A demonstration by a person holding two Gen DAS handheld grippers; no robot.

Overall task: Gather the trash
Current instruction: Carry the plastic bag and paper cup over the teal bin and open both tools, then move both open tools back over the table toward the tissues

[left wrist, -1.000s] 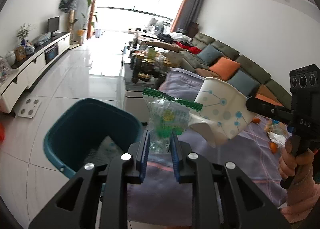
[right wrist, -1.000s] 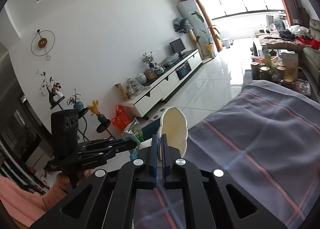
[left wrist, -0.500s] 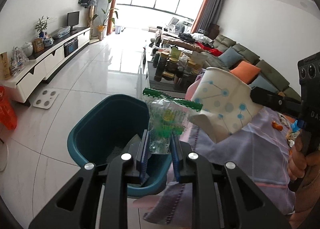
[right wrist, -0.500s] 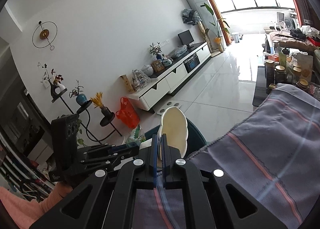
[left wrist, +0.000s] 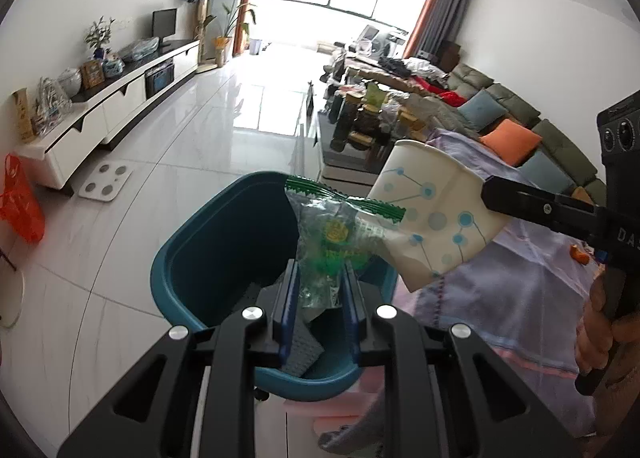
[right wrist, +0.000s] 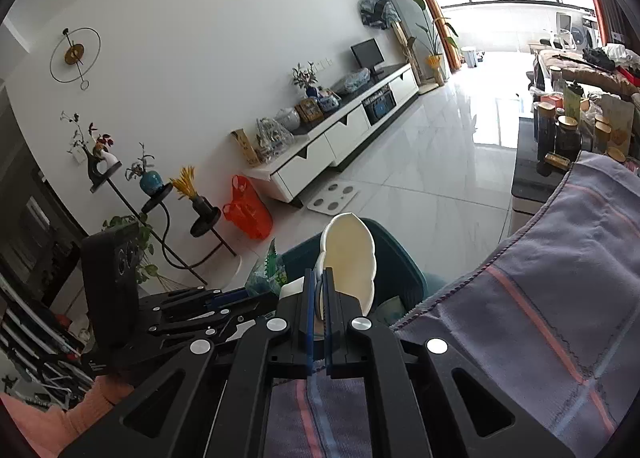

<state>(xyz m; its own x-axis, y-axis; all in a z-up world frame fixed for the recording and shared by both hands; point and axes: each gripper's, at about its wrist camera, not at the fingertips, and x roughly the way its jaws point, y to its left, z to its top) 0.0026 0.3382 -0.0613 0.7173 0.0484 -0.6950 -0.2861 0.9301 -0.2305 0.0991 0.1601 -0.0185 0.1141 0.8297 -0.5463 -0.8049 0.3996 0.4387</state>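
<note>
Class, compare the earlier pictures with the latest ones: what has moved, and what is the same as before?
Both grippers have carried their loads from above the cloth-covered table to over the teal bin. Unchanged: the left gripper still clamps the plastic wrapper, the right gripper the crushed paper cup; nothing dropped yet.

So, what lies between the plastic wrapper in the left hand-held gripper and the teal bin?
Nothing. In the left wrist view the plastic wrapper, pinched by the left hand-held gripper, hangs over the open teal bin with only air beneath.
</note>
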